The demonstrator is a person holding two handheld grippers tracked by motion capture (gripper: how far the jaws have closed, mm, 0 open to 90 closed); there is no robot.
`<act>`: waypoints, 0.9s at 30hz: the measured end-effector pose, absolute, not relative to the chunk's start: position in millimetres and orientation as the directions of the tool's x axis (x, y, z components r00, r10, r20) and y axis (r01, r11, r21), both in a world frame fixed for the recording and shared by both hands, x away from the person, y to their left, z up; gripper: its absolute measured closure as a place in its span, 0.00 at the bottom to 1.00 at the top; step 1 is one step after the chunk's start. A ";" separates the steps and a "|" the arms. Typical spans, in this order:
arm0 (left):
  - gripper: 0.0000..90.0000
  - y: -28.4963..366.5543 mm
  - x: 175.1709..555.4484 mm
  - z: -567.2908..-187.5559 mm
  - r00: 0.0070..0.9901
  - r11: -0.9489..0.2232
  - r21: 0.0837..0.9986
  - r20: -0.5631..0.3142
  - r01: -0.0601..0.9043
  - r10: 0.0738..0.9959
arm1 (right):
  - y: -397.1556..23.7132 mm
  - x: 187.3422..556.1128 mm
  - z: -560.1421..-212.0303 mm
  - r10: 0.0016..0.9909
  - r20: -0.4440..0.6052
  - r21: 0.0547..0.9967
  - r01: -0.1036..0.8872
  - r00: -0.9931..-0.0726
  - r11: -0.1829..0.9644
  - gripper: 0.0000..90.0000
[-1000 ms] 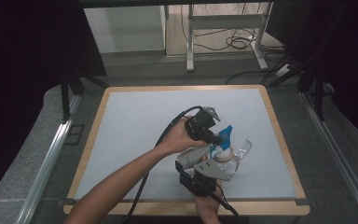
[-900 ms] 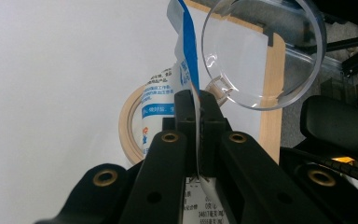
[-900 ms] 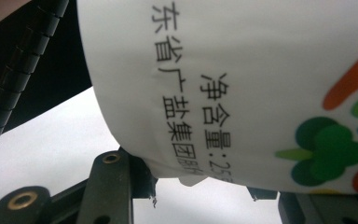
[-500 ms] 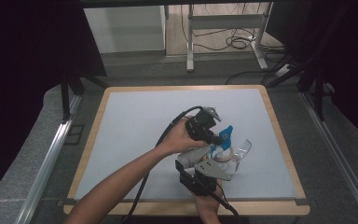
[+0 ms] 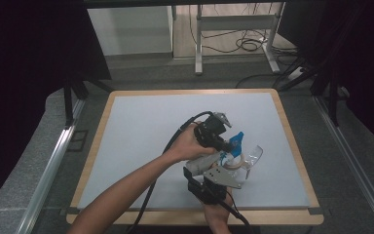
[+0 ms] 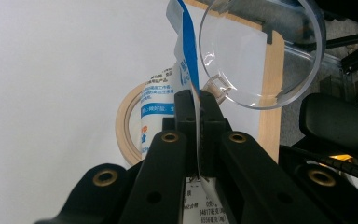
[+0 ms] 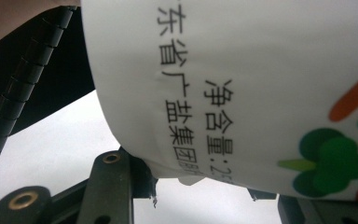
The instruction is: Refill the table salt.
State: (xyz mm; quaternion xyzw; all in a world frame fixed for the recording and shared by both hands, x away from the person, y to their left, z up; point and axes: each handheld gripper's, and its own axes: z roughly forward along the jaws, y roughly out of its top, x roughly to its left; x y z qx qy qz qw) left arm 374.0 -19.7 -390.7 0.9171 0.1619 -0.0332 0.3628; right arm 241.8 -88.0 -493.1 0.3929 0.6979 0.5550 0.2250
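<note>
The left gripper [image 6: 198, 109] clamps the blue top edge of a white printed plastic pouch [image 6: 161, 100] above the pale table [image 5: 141, 126], while the right gripper [image 7: 196, 179] holds the pouch's body between partly closed jaws.

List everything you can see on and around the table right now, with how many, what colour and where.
Packet: one, white with blue and black print, held between the two grippers at the table's near right.
Clear cup: one, transparent plastic, lying on the mat just beyond the packet.
Tape ring: one, beige, flat on the mat under the packet.
Table: one, pale grey mat in a wooden rim.
Metal frame legs: grey, on the floor beyond the table, cables beside them.
Left gripper: one, black, jaws shut on the packet's top edge.
Right gripper: one, black with a grey plate, clamping the packet's lower end.
Forearm: one, reaching in from the bottom left.
</note>
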 end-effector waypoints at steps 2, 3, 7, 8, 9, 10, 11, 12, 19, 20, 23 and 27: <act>1.00 -19.7 373.7 -390.7 0.946 -0.685 0.654 -0.178 0.320 0.272 | -88.0 241.4 -493.1 0.798 0.121 0.951 0.298 -0.590 0.077 0.60; 1.00 -19.5 373.6 -390.7 0.946 -0.686 0.654 -0.177 0.319 0.271 | -87.9 241.3 -493.2 0.798 0.120 0.952 0.298 -0.590 0.077 0.60; 1.00 -18.3 373.0 -390.8 0.946 -0.686 0.653 -0.177 0.320 0.273 | -86.9 240.9 -493.6 0.798 0.116 0.952 0.295 -0.592 0.081 0.60; 1.00 -18.1 372.9 -391.1 0.945 -0.686 0.653 -0.178 0.322 0.274 | -86.6 240.8 -493.7 0.797 0.118 0.952 0.297 -0.593 0.080 0.60; 1.00 -17.8 372.9 -391.4 0.945 -0.686 0.652 -0.178 0.323 0.275 | -86.3 240.8 -493.9 0.796 0.117 0.952 0.296 -0.593 0.081 0.60; 1.00 -17.5 373.0 -391.5 0.945 -0.686 0.652 -0.178 0.322 0.274 | -86.1 240.8 -494.1 0.796 0.117 0.952 0.297 -0.593 0.081 0.60; 1.00 -17.3 373.0 -391.6 0.945 -0.686 0.652 -0.178 0.322 0.274 | -85.9 240.8 -494.2 0.797 0.116 0.951 0.297 -0.593 0.082 0.60; 1.00 -17.2 373.1 -391.6 0.945 -0.687 0.652 -0.177 0.321 0.274 | -85.7 240.8 -494.2 0.797 0.117 0.951 0.297 -0.593 0.082 0.60; 1.00 -18.9 372.9 -391.3 0.945 -0.690 0.648 -0.177 0.323 0.276 | -86.1 240.9 -493.3 0.796 0.124 0.951 0.299 -0.593 0.075 0.60; 1.00 -19.4 372.9 -390.9 0.945 -0.691 0.648 -0.176 0.321 0.274 | -86.2 240.9 -493.2 0.796 0.124 0.952 0.299 -0.592 0.074 0.60; 1.00 -20.5 372.5 -390.6 0.945 -0.689 0.649 -0.180 0.323 0.274 | -87.2 240.8 -491.9 0.797 0.126 0.952 0.297 -0.591 0.070 0.60; 1.00 -20.7 372.7 -389.9 0.946 -0.692 0.647 -0.176 0.320 0.272 | -87.6 240.7 -491.6 0.797 0.124 0.953 0.294 -0.591 0.070 0.60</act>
